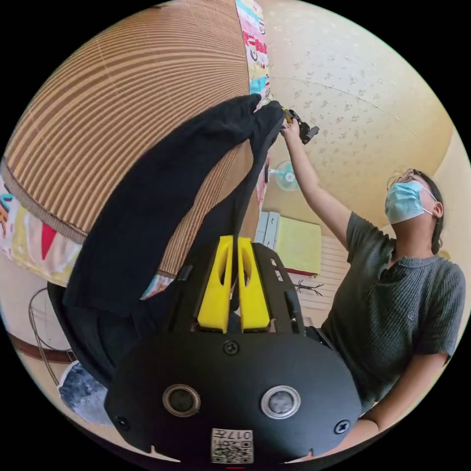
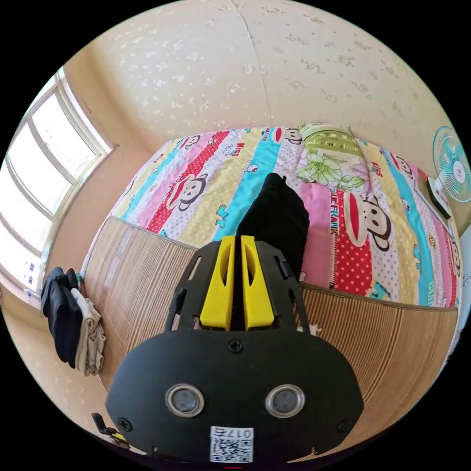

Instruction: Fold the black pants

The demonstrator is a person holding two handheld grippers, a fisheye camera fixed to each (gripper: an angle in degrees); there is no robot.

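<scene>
The black pants (image 1: pixel 147 211) hang in the air, stretched between both grippers over a bed. In the left gripper view my left gripper (image 1: pixel 236 239) has its yellow jaws shut on a narrow edge of the pants. The cloth runs up from there to my right gripper (image 1: pixel 289 119), which a person's raised hand holds high. The right gripper view looks down from that height. There my right gripper (image 2: pixel 237 239) is shut on the pants (image 2: pixel 277 216), which drop away beyond its jaws toward the bed.
A bamboo mat (image 2: pixel 147 274) covers the near part of the bed, and a colourful cartoon quilt (image 2: pixel 221 171) with a floral pillow (image 2: pixel 331 157) the far part. Folded clothes (image 2: pixel 71 319) lie stacked at the mat's edge. A fan (image 2: pixel 454 164) stands by the bed. The person (image 1: pixel 392 304) stands close by.
</scene>
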